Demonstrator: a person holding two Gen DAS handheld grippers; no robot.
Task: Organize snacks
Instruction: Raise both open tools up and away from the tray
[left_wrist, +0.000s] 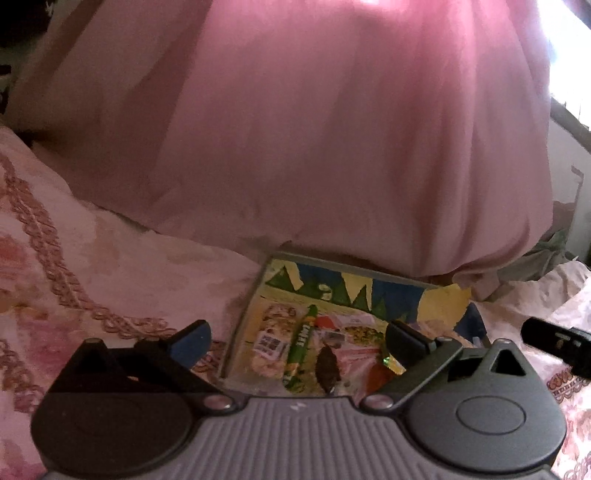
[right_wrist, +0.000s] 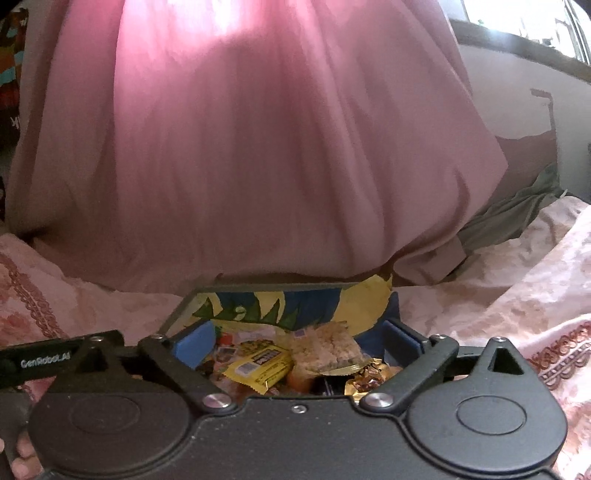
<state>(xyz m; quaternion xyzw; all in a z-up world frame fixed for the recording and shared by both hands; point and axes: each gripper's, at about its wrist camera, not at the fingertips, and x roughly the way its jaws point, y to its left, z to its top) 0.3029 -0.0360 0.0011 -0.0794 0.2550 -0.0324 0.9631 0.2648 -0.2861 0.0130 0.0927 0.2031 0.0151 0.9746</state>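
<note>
A shallow box (left_wrist: 255, 291) with a blue, green and yellow lining lies on a floral bedspread and holds the snacks. The left wrist view shows a clear-wrapped grain bar (left_wrist: 271, 343), a green stick pack (left_wrist: 301, 350) and a dark brown piece (left_wrist: 327, 369) in it. My left gripper (left_wrist: 295, 343) hangs open above the box with nothing gripped. In the right wrist view a yellow packet (right_wrist: 258, 365), a puffed-rice bar (right_wrist: 325, 350) and a gold wrapper (right_wrist: 369, 376) lie in the box (right_wrist: 258, 286). My right gripper (right_wrist: 299, 343) stands open over them, its pads off the snacks.
A big pink cloth (left_wrist: 332, 129) hangs right behind the box. The pink floral bedspread (left_wrist: 74, 258) spreads to both sides. Grey fabric (right_wrist: 517, 218) lies at the back right under a bright window (right_wrist: 535, 26). The other gripper's body (right_wrist: 44, 360) juts in at the left.
</note>
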